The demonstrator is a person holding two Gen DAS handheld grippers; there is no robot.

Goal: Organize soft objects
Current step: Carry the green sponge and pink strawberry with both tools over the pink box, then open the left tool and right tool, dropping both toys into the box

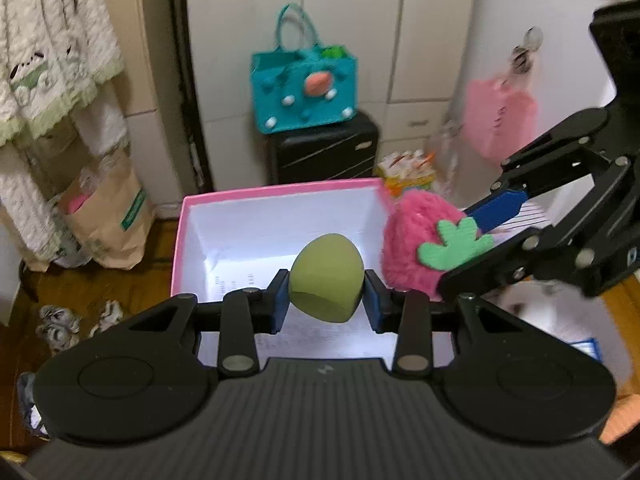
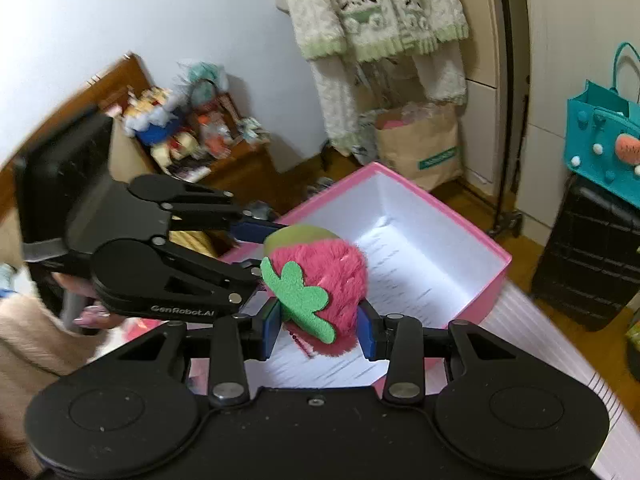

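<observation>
Left gripper [image 1: 326,294] tilted downward, jaws clamped tight. Right gripper [image 2: 318,326] alongside it, angled down too, jaws pressed closed around its load.

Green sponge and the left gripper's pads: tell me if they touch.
Touching. The left wrist view shows the green sponge pinched between both blue pads of the left gripper, no gap either side.

Centre frame: right hand-held gripper [image 2: 320,330] clamped on pink plush strawberry [image 2: 324,288] with green felt leaf. Left hand-held gripper [image 2: 262,250] enters from left, gripping a green sponge [image 2: 296,236] just behind the strawberry. Both over an open pink box [image 2: 472,300], white inside. Teal bag [image 2: 604,148] at right edge.
</observation>
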